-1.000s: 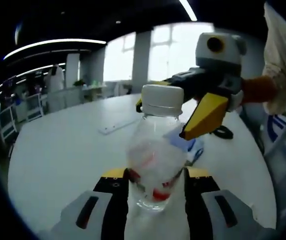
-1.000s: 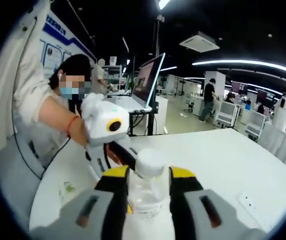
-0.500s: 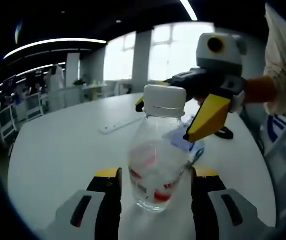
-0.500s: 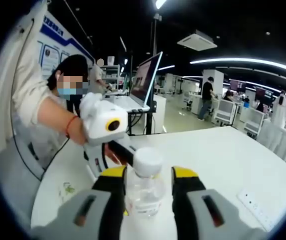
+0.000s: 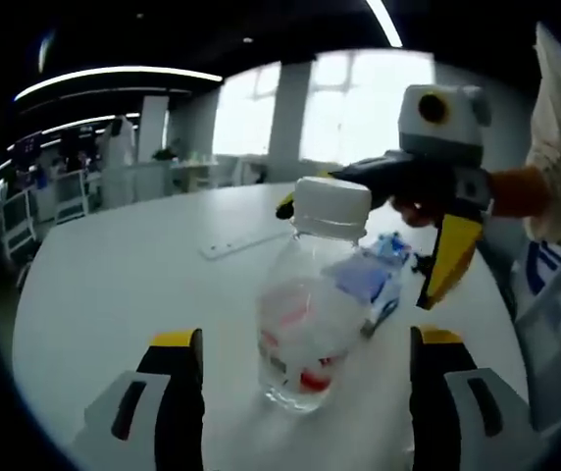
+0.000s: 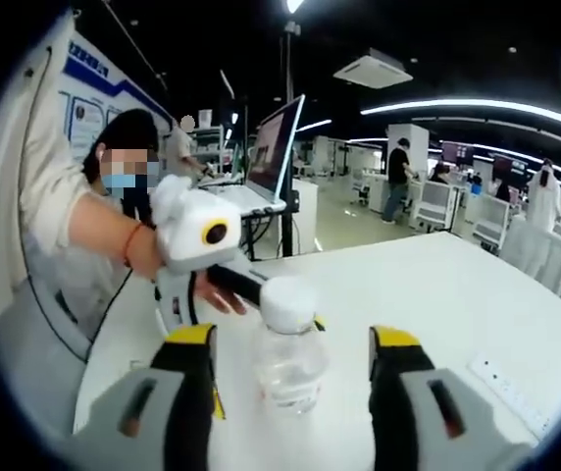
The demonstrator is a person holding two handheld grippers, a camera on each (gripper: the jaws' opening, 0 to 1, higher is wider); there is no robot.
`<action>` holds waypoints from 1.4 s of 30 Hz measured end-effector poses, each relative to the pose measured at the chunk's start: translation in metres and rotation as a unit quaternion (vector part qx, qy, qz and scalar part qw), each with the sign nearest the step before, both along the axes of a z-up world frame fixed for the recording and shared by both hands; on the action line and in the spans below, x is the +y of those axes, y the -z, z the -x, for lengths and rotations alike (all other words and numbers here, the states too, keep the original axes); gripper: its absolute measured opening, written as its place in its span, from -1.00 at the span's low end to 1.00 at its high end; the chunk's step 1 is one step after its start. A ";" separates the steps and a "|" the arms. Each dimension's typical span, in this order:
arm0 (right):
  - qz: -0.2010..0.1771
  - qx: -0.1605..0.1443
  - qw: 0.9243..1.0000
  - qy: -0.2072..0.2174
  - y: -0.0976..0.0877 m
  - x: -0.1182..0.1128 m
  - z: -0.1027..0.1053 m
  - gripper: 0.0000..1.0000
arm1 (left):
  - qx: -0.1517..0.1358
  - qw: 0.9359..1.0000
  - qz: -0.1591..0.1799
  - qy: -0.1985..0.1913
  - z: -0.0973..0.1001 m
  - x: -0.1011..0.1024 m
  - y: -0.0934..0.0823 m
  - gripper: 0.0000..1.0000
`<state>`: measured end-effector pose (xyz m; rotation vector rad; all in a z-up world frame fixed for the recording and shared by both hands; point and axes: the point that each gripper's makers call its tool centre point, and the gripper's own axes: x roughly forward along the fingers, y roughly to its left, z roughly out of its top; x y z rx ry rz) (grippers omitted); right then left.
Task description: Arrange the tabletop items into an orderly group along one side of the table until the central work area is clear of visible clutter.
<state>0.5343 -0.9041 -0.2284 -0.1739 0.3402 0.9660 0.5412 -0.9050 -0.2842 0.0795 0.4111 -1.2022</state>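
Round white table (image 5: 114, 285), top largely bare; also seen in the right gripper view (image 6: 437, 294).

Person (image 6: 55, 226) at the table edge, light sleeves, holding both tools. A monitor (image 6: 276, 147) stands on a desk behind the table in the right gripper view.

Left gripper (image 5: 300, 358): jaws spread wide, yellow-tipped, one on each side of the bottle with clear table showing between each jaw and the glassy wall. Not touching, holding nothing. In the right gripper view the same tool (image 6: 224, 287) comes in from the left, held by the person's hand (image 6: 148, 257).

Right gripper (image 6: 295, 358): jaws likewise wide apart, bottle standing between them with a gap on each side. No contact, nothing held. In the left gripper view it (image 5: 437, 245) enters from the right, one yellow jaw pointing down just beside the bottle's shoulder.

Bottle (image 5: 310, 314): clear plastic, white screw cap, red-and-white marks showing through the wall. Stands upright on the table, free of both tools. Right gripper view shows it (image 6: 285, 348) upright too, cap on.

Blue-and-white packet (image 5: 383, 270) lies on the table behind the bottle, partly seen through it.

White power strip (image 5: 236, 240) lies flat farther back on the table; a similar one (image 6: 501, 385) sits near the table's right side in the right gripper view.
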 end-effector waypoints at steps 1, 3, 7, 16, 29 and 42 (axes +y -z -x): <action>-0.002 0.006 1.000 0.003 0.001 -0.001 0.002 0.41 | 0.000 1.000 0.000 0.001 0.001 0.001 0.000 0.77; -0.005 0.013 1.000 0.006 0.003 -0.002 0.005 0.51 | 0.001 1.000 0.002 0.001 0.003 0.003 -0.002 0.81; -0.004 0.023 1.000 0.012 0.005 -0.007 0.013 0.64 | 0.008 1.000 0.001 -0.002 0.008 0.008 -0.001 0.89; -0.015 0.035 0.999 0.027 0.004 -0.012 0.029 0.87 | 0.014 1.000 0.003 -0.010 0.021 0.020 -0.007 0.93; -0.018 0.057 0.997 0.050 0.006 -0.028 0.059 0.87 | 0.014 1.000 -0.001 -0.017 0.045 0.036 -0.017 0.93; -0.023 0.056 0.996 0.070 -0.007 -0.040 0.085 0.82 | 0.007 1.000 -0.002 -0.019 0.073 0.046 -0.038 0.93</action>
